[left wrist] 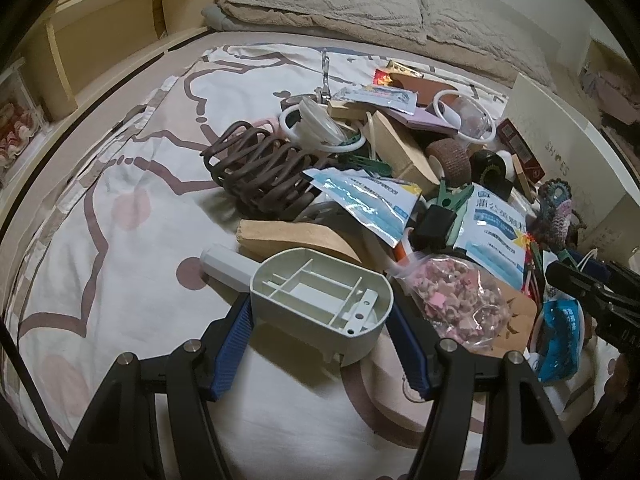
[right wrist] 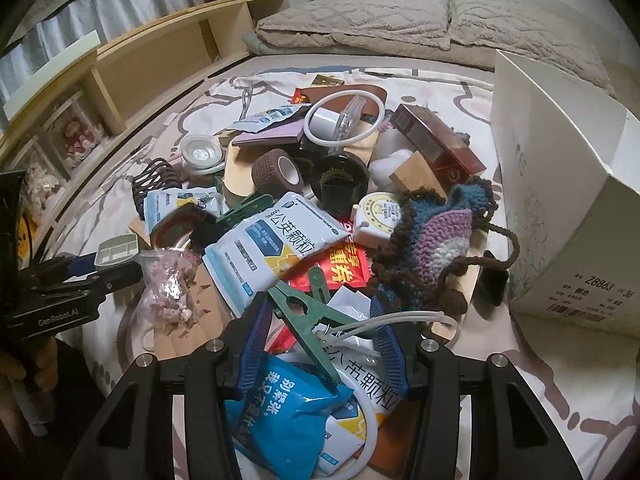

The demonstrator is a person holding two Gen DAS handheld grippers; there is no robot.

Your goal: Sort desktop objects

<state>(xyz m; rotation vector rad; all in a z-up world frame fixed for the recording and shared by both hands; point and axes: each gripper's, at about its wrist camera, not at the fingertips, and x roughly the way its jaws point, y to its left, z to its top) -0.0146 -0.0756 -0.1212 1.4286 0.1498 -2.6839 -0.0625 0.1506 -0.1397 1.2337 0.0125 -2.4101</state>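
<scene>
A heap of small objects lies on a patterned bedsheet. My left gripper is shut on a grey plastic scoop-shaped part with a ribbed hollow and a handle, held at the heap's left edge; it also shows in the right wrist view. My right gripper is open over the heap's near side, its jaws on either side of a green clothes peg and a white looped cord. A blue snack packet lies under it.
The heap holds medicine sachets, a brown tape roll, a crocheted pouch, a brown wire hair clip, wood pieces and a bag of pink bits. A white shoebox stands right. Wooden shelves line the left.
</scene>
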